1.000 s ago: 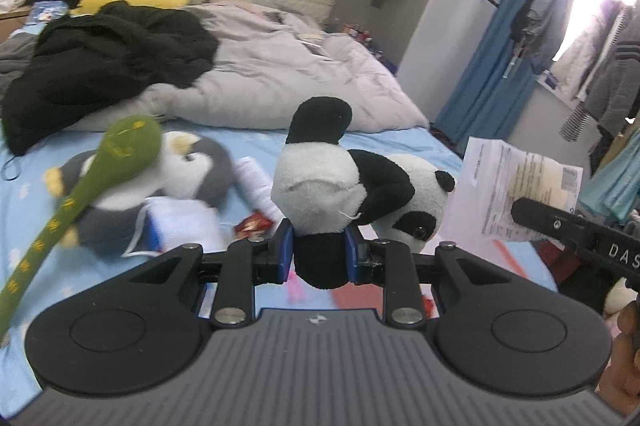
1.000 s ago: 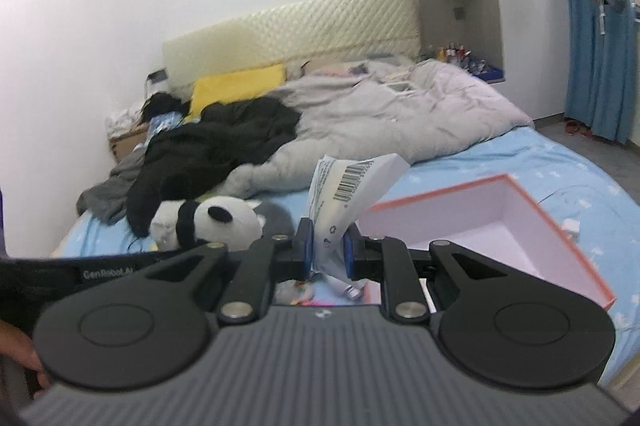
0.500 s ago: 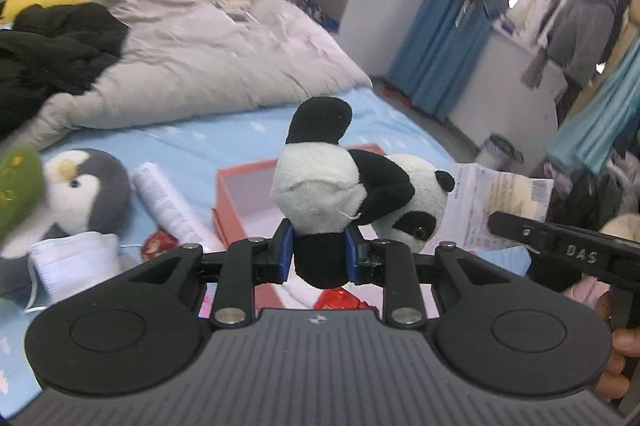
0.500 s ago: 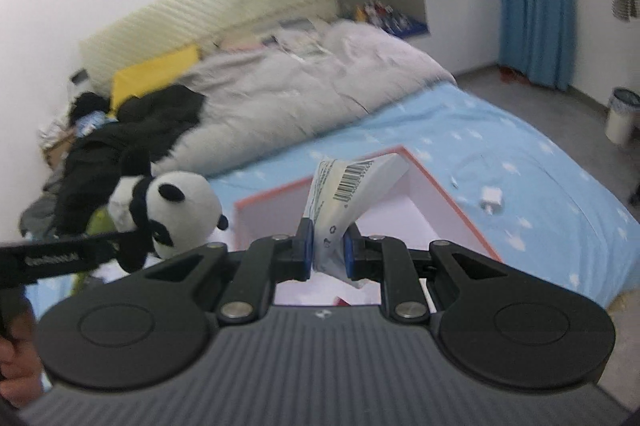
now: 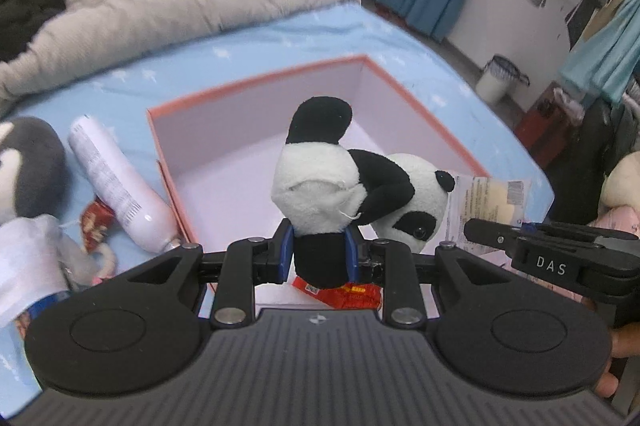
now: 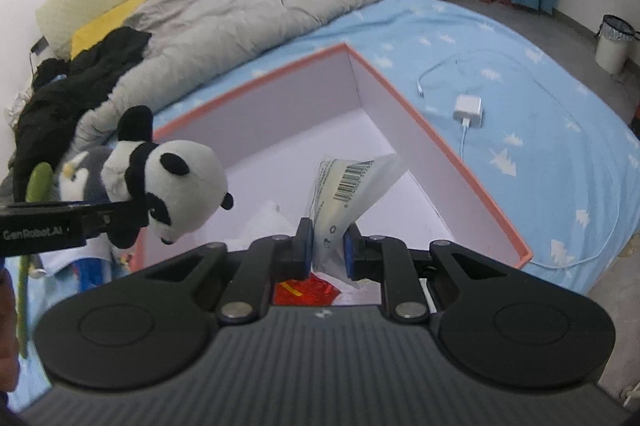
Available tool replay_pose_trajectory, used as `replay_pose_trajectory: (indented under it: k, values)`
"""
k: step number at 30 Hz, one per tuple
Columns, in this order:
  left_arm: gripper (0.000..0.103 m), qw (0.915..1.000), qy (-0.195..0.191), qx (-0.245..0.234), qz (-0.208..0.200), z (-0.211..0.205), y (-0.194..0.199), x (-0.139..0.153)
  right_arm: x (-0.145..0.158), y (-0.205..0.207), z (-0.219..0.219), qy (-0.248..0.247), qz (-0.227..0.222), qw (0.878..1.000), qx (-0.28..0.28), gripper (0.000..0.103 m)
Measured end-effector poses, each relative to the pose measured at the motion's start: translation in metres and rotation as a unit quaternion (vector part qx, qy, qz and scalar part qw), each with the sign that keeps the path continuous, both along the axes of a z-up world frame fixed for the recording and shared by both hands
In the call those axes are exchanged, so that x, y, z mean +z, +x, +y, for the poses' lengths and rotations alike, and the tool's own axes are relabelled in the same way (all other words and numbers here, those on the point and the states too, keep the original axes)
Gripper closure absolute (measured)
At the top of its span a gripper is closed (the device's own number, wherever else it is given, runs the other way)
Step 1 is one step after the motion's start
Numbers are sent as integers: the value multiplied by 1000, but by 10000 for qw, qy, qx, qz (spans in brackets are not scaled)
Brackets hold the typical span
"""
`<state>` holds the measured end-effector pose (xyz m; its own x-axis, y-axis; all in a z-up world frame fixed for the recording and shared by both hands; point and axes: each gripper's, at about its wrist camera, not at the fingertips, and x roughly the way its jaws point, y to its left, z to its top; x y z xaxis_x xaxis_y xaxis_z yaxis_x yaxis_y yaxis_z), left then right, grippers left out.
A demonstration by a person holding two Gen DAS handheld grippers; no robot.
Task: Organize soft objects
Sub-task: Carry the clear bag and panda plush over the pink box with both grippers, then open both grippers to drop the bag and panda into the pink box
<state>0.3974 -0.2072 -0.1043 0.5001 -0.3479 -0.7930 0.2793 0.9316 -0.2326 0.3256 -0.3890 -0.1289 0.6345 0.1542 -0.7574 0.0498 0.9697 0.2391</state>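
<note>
— While we are looking at the bed (image 6: 520,74), what is the biggest thing lying on its blue sheet?

— That is the grey blanket (image 6: 256,10), sitting behind the box (image 6: 460,162). The box is pink inside with an orange rim, and it is lying open on the sheet.

— What is lying beside the box?

— A grey penguin toy (image 5: 28,162) and a white tube (image 5: 116,186) are lying to the left of the box. A white charger (image 6: 467,111) with its cord is lying to the right of it.

— Where is the panda (image 5: 320,186)?

— It is hanging over the box. The left gripper (image 5: 319,253) is squeezing its black leg, with both blue pads pressing on it.

— And the other claw?

— The right gripper (image 6: 327,247) is pinching a clear packet (image 6: 348,194) with a barcode on it, also over the box. A small red wrapper (image 6: 308,291) is lying in the box under the packet.
</note>
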Motion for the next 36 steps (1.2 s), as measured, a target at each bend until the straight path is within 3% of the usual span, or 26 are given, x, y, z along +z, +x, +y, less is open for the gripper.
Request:
replay_pose_trajectory:
  k: [6, 9, 11, 13, 15, 24, 36]
  values:
    - [73, 9995, 77, -10, 295, -11, 23, -35, -26, 10, -5, -25, 187, 9998, 3, 83]
    - [71, 9991, 117, -107, 387, -13, 24, -44, -36, 14, -6, -15, 272, 9996, -48, 77]
    - [71, 9988, 161, -73, 455, -12, 26, -50, -41, 17, -6, -3, 362, 9993, -79, 55]
    - [64, 9988, 158, -26, 470, -8, 26, -52, -43, 16, -6, 12, 361, 9993, -94, 46]
    - [59, 9990, 61, -15, 432, -3, 24, -50, -40, 14, -6, 8, 315, 9995, -84, 45]
    - [58, 9998, -99, 33, -172, 17, -10, 4, 7, -12, 7, -85, -299, 9995, -59, 45]
    - [58, 9929, -277, 201, -1137, 65, -99, 95, 86, -70, 50, -29, -1234, 9921, 239, 45]
